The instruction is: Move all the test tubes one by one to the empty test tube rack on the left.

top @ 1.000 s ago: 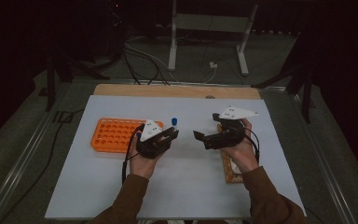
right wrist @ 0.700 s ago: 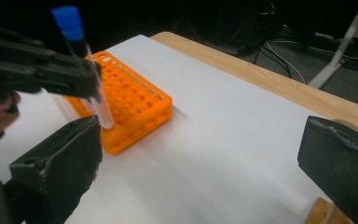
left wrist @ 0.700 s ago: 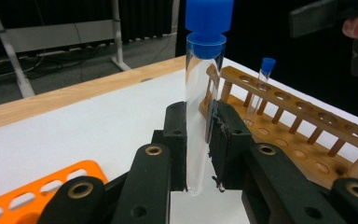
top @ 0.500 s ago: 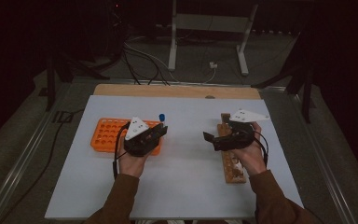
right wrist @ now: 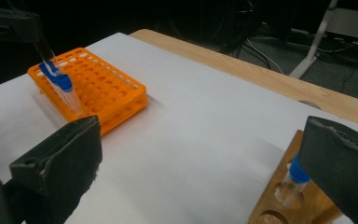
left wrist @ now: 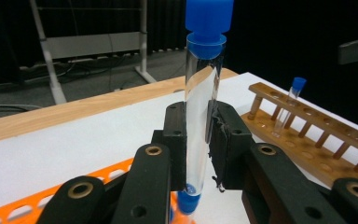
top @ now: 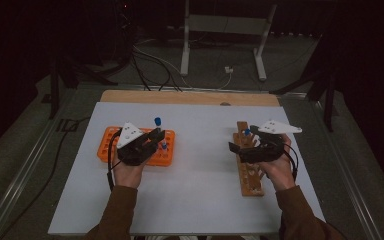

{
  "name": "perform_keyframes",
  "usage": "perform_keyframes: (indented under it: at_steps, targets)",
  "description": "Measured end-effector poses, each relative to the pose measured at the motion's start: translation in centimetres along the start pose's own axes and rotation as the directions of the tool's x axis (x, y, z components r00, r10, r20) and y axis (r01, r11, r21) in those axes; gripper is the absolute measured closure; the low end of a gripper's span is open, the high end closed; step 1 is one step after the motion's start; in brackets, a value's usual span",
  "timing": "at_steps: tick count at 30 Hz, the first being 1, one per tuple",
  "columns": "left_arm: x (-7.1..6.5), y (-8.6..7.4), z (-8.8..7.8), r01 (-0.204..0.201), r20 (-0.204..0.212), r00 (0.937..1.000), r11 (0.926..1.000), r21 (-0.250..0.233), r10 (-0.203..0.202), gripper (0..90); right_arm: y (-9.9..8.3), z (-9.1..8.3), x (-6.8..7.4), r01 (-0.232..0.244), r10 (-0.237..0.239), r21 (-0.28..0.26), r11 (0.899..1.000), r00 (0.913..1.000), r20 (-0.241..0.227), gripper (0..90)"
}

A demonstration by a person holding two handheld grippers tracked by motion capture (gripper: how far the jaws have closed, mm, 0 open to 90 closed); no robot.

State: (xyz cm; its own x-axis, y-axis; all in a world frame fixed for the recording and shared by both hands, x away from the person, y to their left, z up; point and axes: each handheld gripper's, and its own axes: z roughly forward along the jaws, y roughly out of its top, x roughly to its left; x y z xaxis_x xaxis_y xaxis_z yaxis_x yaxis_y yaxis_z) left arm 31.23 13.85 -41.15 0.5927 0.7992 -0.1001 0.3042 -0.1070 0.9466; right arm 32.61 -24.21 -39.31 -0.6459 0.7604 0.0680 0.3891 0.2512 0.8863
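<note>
My left gripper is shut on a clear test tube with a blue cap, held upright over the orange rack. In the left gripper view the pads press the tube from both sides, and another blue cap shows just below it. My right gripper hovers open over the wooden rack, with nothing between its jaws. One blue-capped tube stands in the wooden rack. Two capped tubes show at the orange rack.
Both racks sit on a white sheet over the table, with a wooden strip along its far edge. Beyond it are a metal stand and cables on the dark floor.
My left gripper has carried the tube leftward from the table's middle to above the orange rack. My right gripper has shifted right, over the wooden rack.
</note>
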Motion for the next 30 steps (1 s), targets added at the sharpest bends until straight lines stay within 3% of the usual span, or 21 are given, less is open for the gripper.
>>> perform_keyframes:
  at_steps: [17,30]
  targets:
    - [2.3,-0.4,-2.1,0.024,-0.075,0.9968,0.9995,-0.020,-0.026,78.4,-1.7,-1.8,-1.4,-0.029,0.029,-0.003,1.000,0.9988,0.039,0.3]
    - [3.6,-1.3,-2.7,0.048,-0.117,0.9919,0.9985,-0.026,-0.051,78.4,-2.6,-2.4,-1.9,-0.042,0.042,-0.007,0.999,0.9977,0.053,0.3]
